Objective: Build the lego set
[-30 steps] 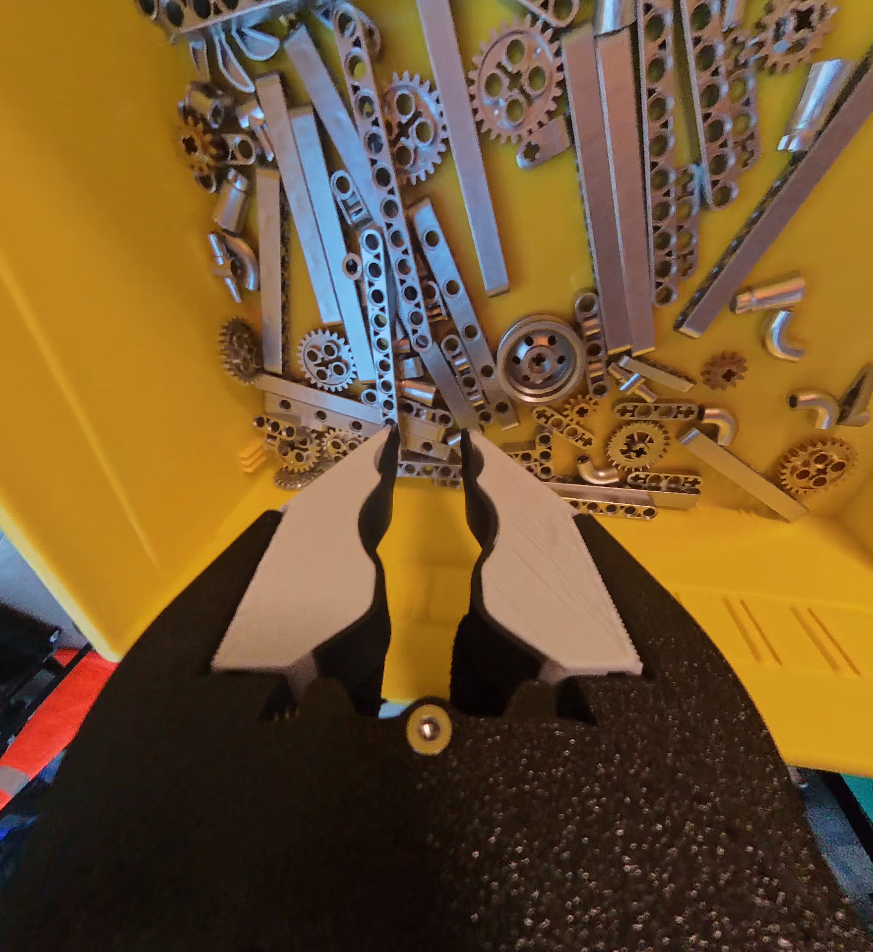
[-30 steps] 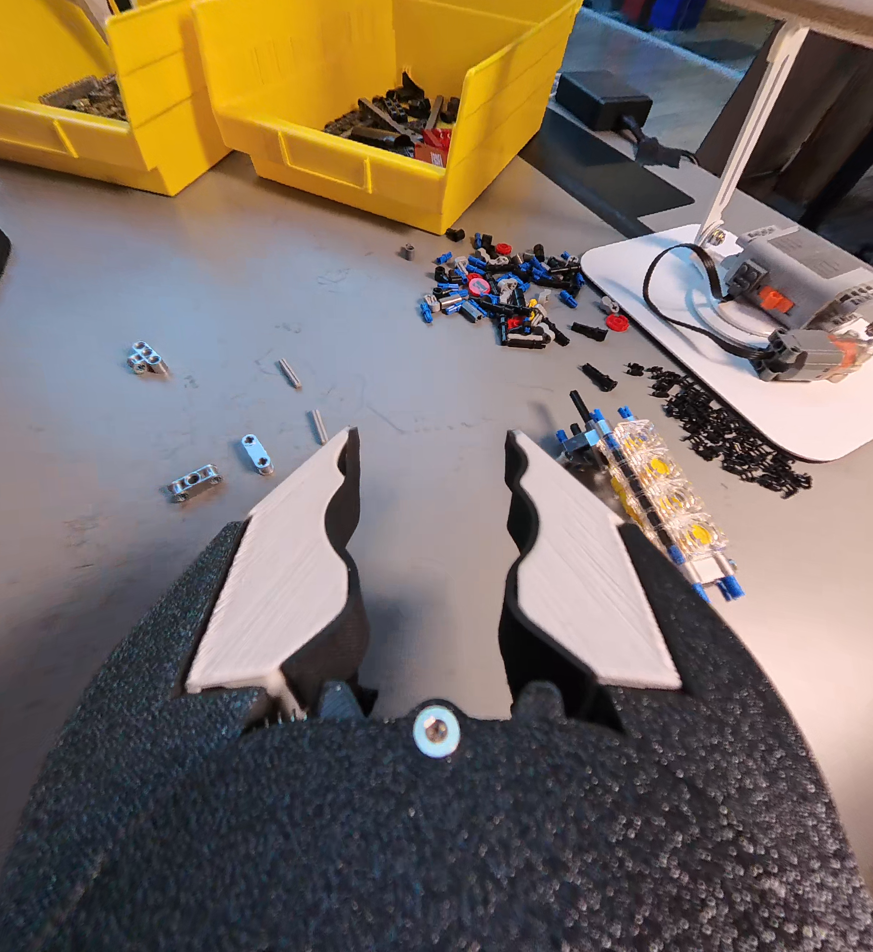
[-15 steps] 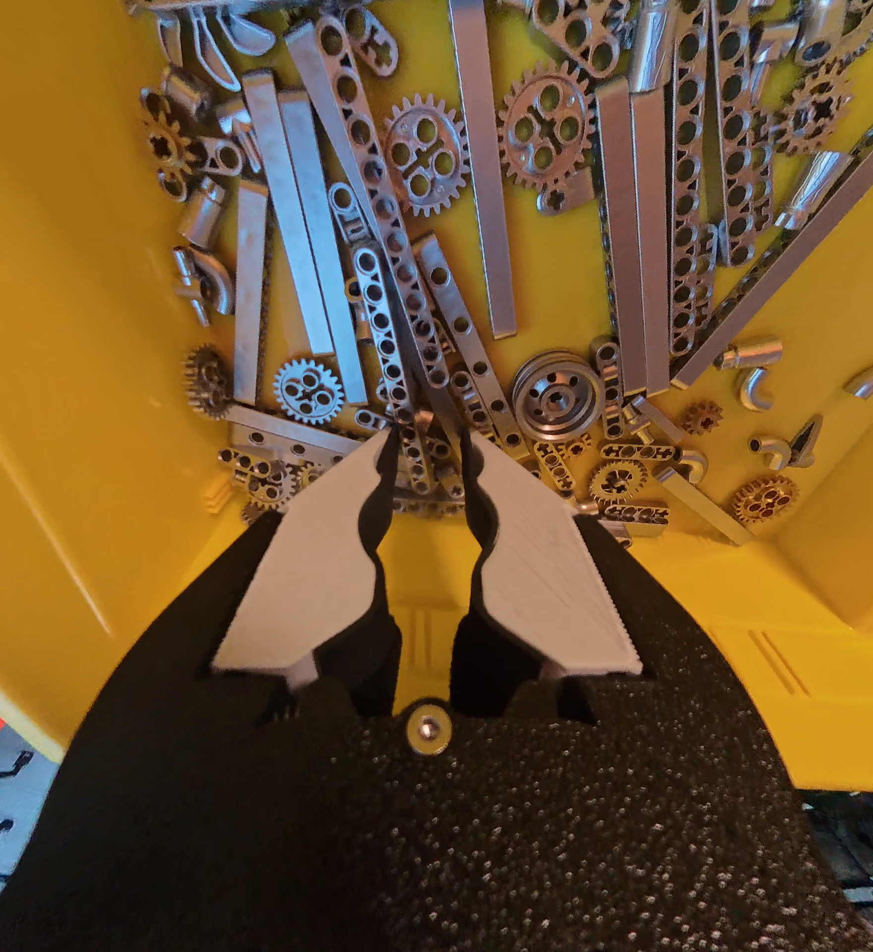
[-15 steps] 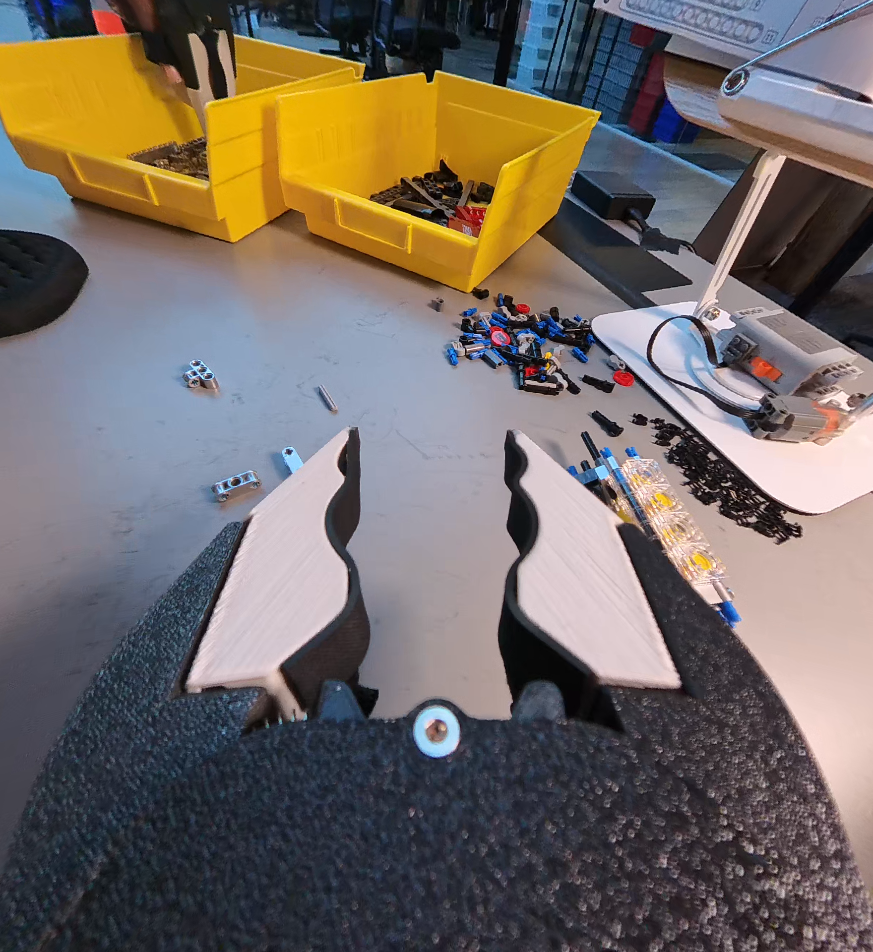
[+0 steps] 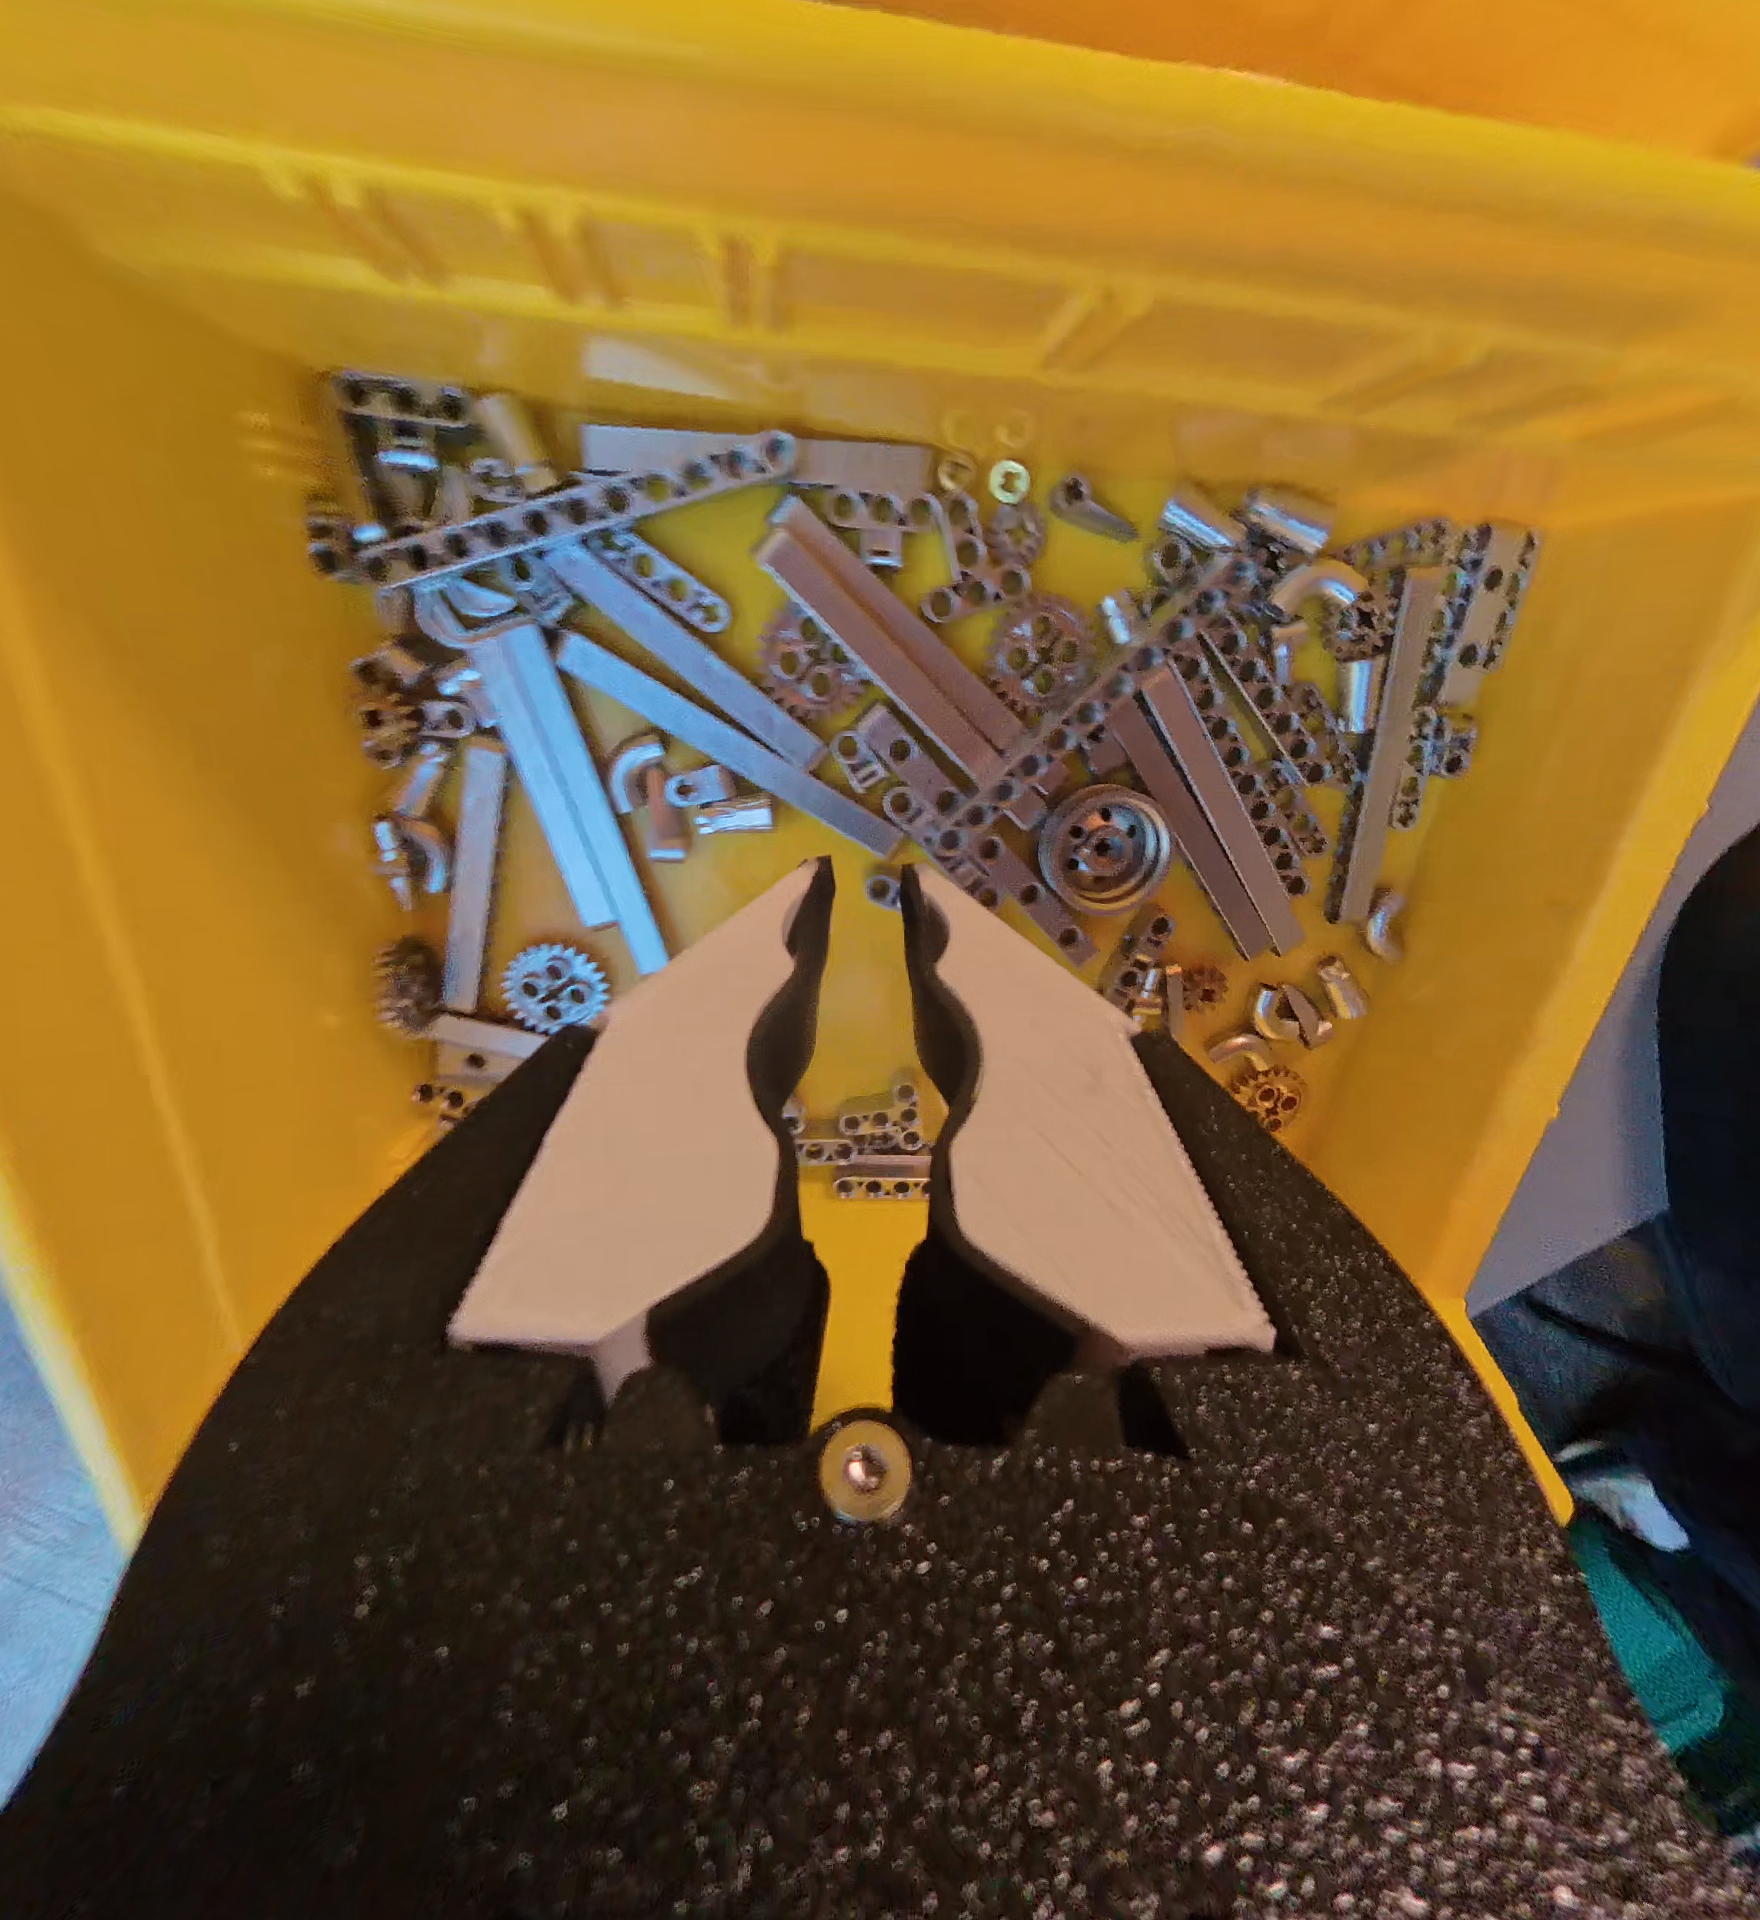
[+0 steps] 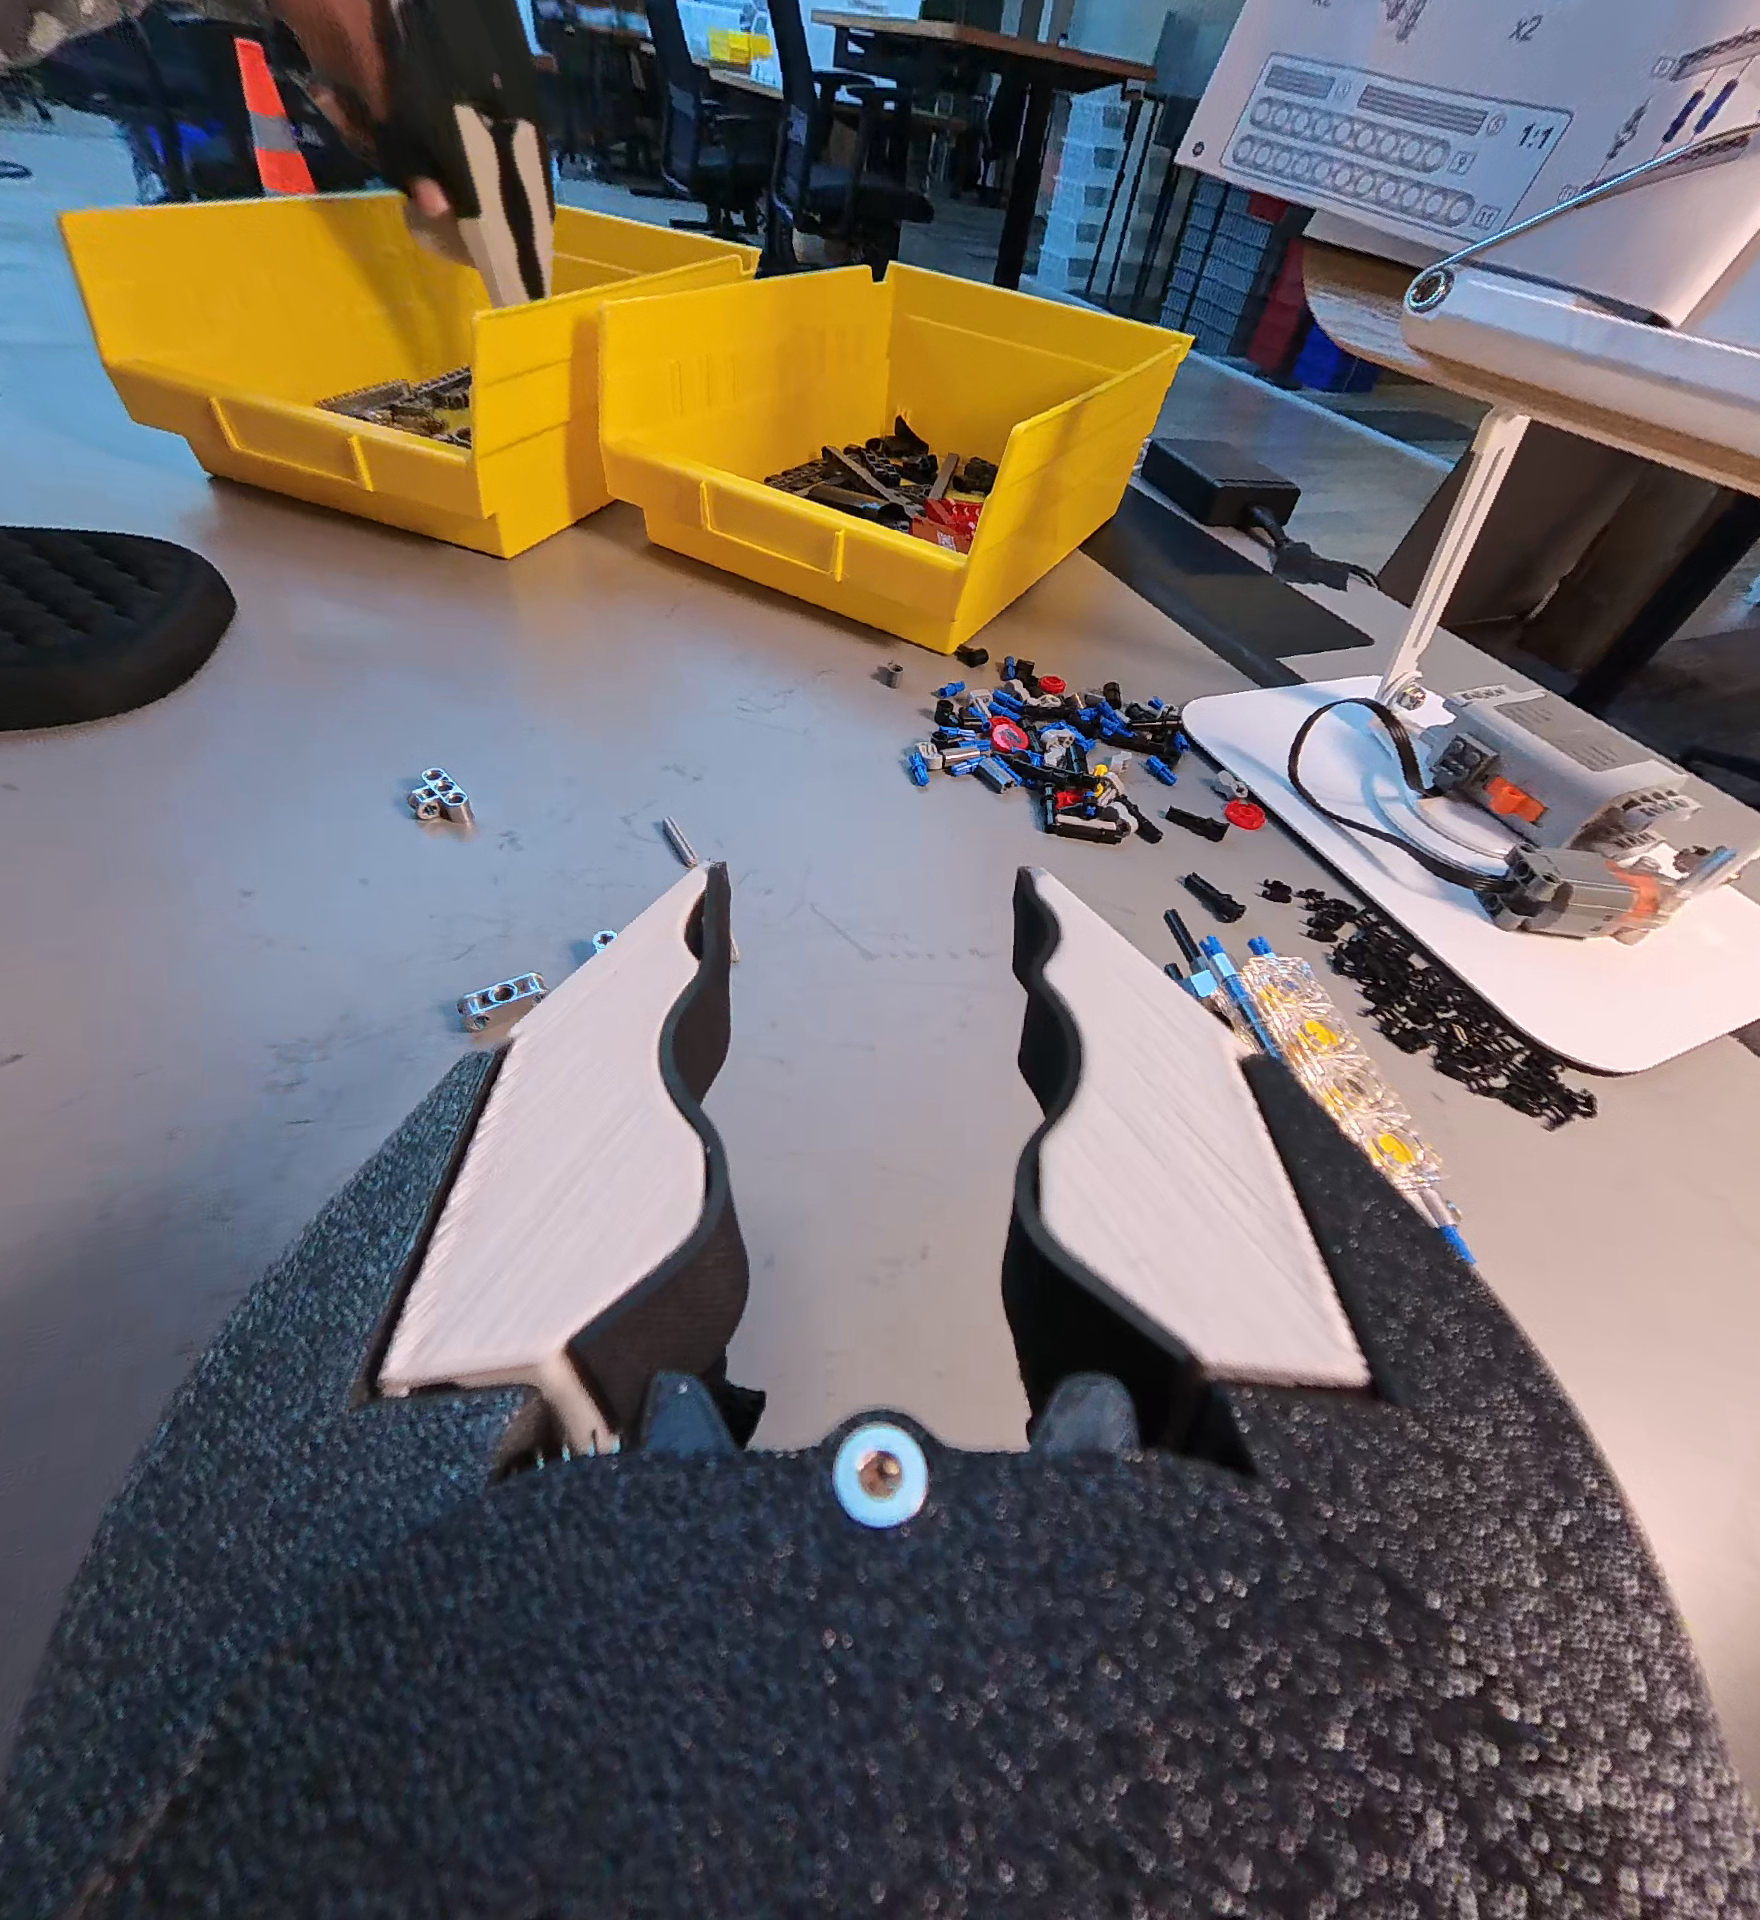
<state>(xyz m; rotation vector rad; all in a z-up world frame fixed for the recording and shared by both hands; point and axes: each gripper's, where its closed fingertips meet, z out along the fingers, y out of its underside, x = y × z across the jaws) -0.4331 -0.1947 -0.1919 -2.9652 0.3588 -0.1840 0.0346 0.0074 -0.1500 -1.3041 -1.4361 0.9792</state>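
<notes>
My left gripper (image 5: 865, 878) hangs inside a yellow bin (image 5: 128, 727), over a heap of grey beams (image 5: 564, 520), gears (image 5: 556, 982) and a wheel hub (image 5: 1104, 852). Its jaws stand a narrow gap apart and grip nothing; a small grey part lies just past the tips. In the right wrist view this gripper (image 6: 507, 223) shows far off, above the left bin (image 6: 263, 343). My right gripper (image 6: 871, 883) is wide open and empty, above the grey table (image 6: 232, 1091). A clear assembly with yellow and blue parts (image 6: 1323, 1049) lies just right of its right finger.
A second yellow bin (image 6: 751, 416) holds black parts. On the table are a pile of blue, black and red pins (image 6: 1052, 748), black pins (image 6: 1447, 1018), small grey connectors (image 6: 440, 800) (image 6: 502, 997), a black pad (image 6: 45, 613) and a white stand base (image 6: 1686, 997) with a grey motor (image 6: 1541, 769). The grippers' ends are close to 50 cm from one another. My left gripper's tips are some 6 cm from the wheel hub (image 5: 1104, 852).
My left gripper has drawn back from the parts and turned, so the bin's far wall now shows. My right gripper has tilted up, showing more of the bins and the room. Both gaps are unchanged.
</notes>
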